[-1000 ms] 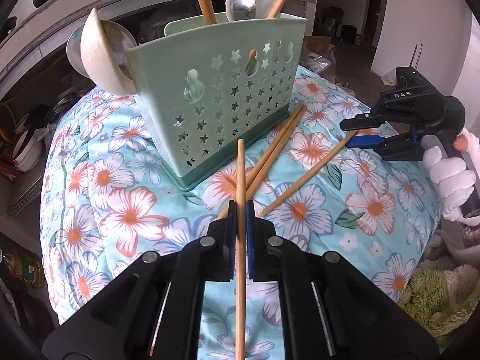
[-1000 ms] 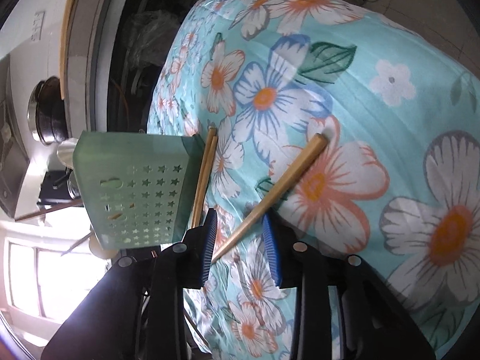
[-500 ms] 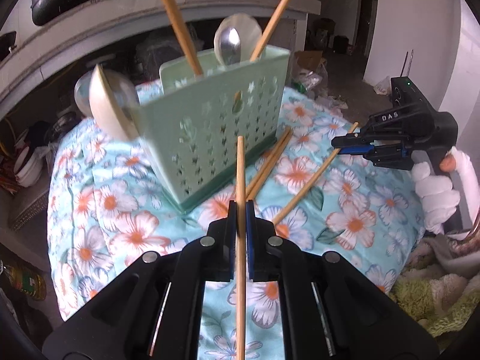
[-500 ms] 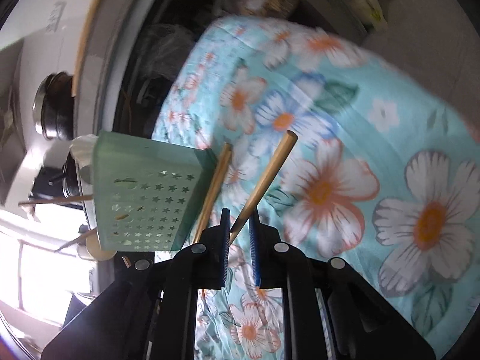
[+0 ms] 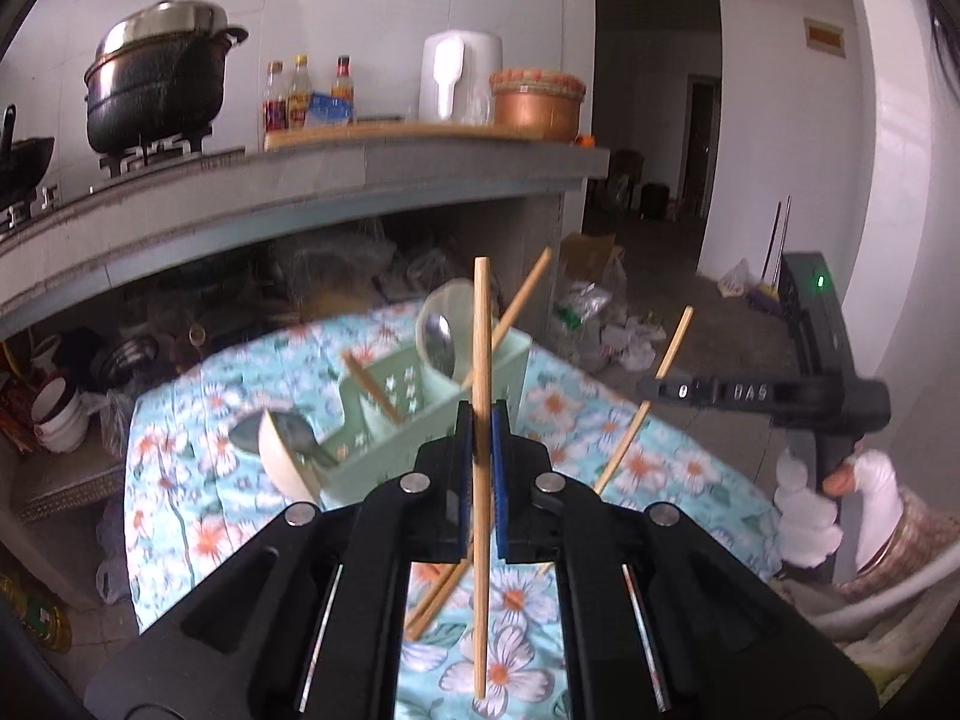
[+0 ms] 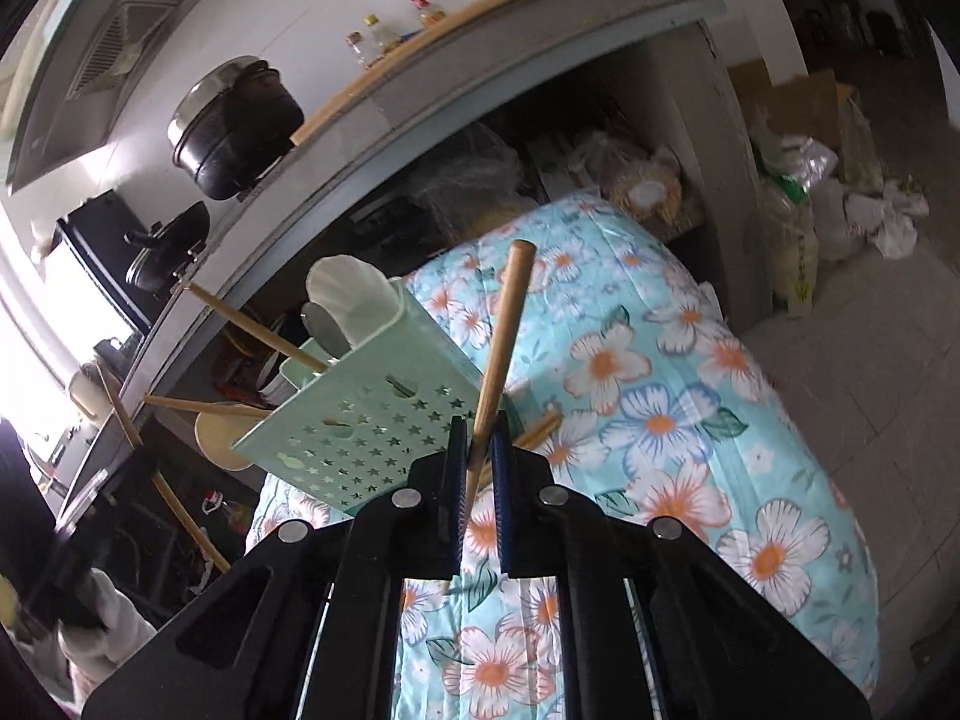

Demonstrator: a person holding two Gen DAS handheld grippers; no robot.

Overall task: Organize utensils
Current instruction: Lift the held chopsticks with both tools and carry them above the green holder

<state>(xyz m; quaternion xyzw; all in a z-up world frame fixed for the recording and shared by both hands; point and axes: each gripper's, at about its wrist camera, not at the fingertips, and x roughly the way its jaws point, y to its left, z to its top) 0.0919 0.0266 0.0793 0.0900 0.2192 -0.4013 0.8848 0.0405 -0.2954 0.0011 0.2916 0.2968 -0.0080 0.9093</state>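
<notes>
Chopsticks [image 5: 482, 360] [image 6: 501, 348] clamped in left gripper [image 5: 480, 420] and right gripper [image 6: 478, 438].

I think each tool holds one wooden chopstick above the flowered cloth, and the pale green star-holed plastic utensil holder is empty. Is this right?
Not quite. The pale green star-holed plastic utensil holder is not empty: the right wrist view shows wooden chopsticks and spoons standing in it. The rest holds: the left tool and the right tool each grip one wooden chopstick above the flowered cloth.
</notes>
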